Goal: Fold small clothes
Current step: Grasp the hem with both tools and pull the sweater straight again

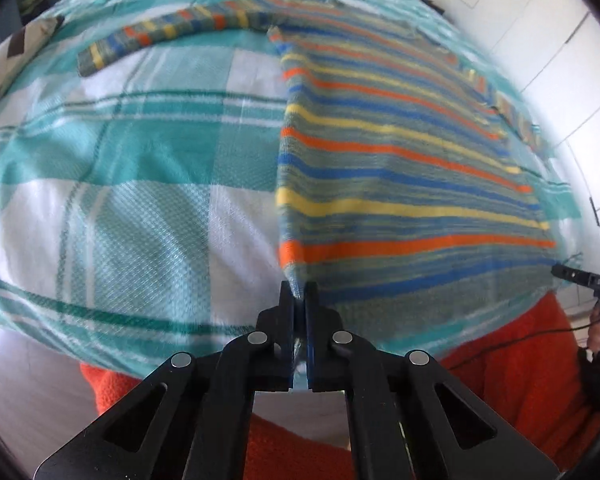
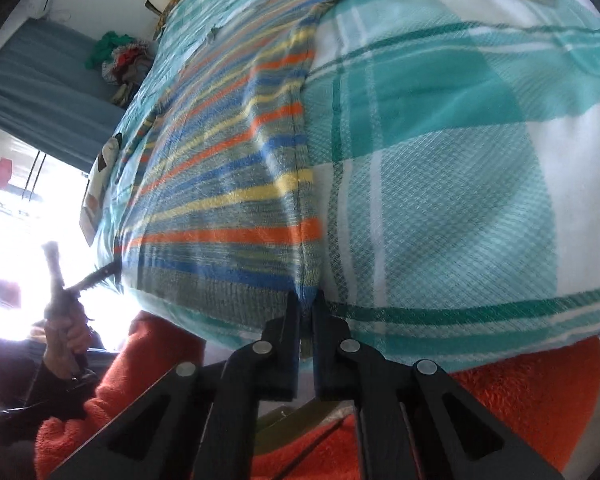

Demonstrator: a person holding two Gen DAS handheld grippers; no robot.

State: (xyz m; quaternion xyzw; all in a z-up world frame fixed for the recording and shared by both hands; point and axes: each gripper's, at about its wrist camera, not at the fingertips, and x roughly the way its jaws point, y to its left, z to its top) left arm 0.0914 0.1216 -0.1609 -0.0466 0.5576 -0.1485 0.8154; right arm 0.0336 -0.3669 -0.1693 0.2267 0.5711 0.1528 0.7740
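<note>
A striped sweater [image 1: 400, 168], grey-green with orange, blue and yellow bands, lies flat on a teal and white checked bedspread [image 1: 140, 160]. One sleeve [image 1: 172, 32] stretches out to the far left. My left gripper [image 1: 299, 292] is shut on the sweater's near left hem corner. In the right wrist view the same sweater [image 2: 228, 184] fills the left half, and my right gripper [image 2: 308, 300] is shut on its near right hem corner. The left gripper [image 2: 108, 270] also shows at the sweater's far hem corner, and the right gripper [image 1: 568, 272] shows at the right edge of the left wrist view.
An orange fleece sleeve or top [image 1: 520, 360] of the person lies below the bed's near edge. A pile of clothes [image 2: 120, 60] sits beside the bed at the far left. White cupboard doors [image 1: 540, 40] stand behind the bed. A bright window [image 2: 16, 208] is at left.
</note>
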